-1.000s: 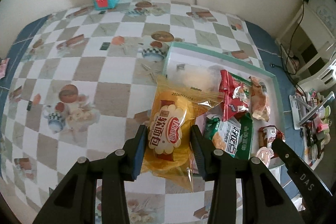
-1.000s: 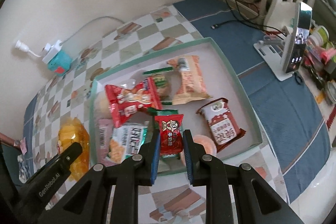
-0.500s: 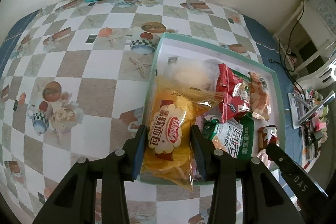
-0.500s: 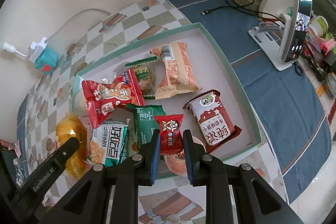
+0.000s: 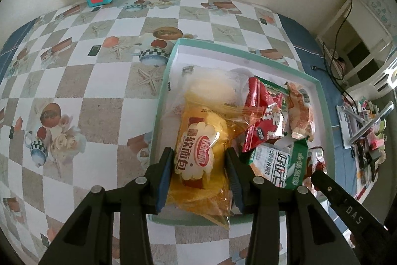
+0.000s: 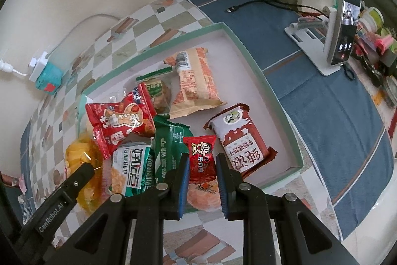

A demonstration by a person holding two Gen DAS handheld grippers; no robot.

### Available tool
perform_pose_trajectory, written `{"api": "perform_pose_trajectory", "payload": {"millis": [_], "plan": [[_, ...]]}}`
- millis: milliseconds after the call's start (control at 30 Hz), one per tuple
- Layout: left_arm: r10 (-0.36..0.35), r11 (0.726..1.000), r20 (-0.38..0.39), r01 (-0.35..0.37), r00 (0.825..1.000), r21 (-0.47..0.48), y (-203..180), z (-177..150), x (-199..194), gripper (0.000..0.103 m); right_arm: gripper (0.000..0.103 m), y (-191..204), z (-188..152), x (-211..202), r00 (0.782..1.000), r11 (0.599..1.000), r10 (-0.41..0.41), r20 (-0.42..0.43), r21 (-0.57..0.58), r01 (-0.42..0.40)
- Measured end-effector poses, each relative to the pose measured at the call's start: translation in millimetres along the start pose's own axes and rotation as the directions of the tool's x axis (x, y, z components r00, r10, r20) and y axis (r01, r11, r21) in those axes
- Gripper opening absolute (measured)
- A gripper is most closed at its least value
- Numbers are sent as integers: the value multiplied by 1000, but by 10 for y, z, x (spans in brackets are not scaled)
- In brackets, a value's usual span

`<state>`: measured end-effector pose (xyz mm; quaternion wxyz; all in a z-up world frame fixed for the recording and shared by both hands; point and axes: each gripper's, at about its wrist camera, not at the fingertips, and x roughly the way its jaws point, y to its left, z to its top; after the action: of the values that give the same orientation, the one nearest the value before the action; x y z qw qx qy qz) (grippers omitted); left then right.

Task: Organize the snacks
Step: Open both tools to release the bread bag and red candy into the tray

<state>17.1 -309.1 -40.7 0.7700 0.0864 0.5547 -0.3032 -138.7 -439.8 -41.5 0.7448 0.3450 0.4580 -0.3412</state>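
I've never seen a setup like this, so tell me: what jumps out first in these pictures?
A shallow green-rimmed tray on a checkered tablecloth, heaped with bright snack packets. Two black grippers reach over its near edge: the left gripper clamps a yellow bread bag, the right gripper a small red candy packet. A phone on a stand glows at the right.
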Motion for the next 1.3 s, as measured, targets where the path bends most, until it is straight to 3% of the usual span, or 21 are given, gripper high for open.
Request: {"api": "perform_pose_trajectory", "payload": {"millis": [500,700,833,967,1033,1300], "plan": [[-11,999,-11,11,1000,-41,117,47,32,45,25,-37,33,13,1000,1000,-2,-4,9,2],[1,999,-16,-2,1000,-36,121,50,24,58,26,-33,29,13,1000,1000,-4,-7,10,4],[3,999,-12,-3,1000,-32,125,56,-2,64,40,-35,36,17,1000,1000,-2,-11,9,2],[15,999,-11,-15,1000,-33,131,63,-22,66,45,-41,44,21,1000,1000,1,-12,6,0],[17,999,-8,-18,1000,-33,135,69,-44,70,59,-44,45,22,1000,1000,-1,-12,7,1],[40,999,-4,-40,999,-17,119,79,-106,82,68,-26,42,10,1000,1000,-5,-13,-11,5]]}}
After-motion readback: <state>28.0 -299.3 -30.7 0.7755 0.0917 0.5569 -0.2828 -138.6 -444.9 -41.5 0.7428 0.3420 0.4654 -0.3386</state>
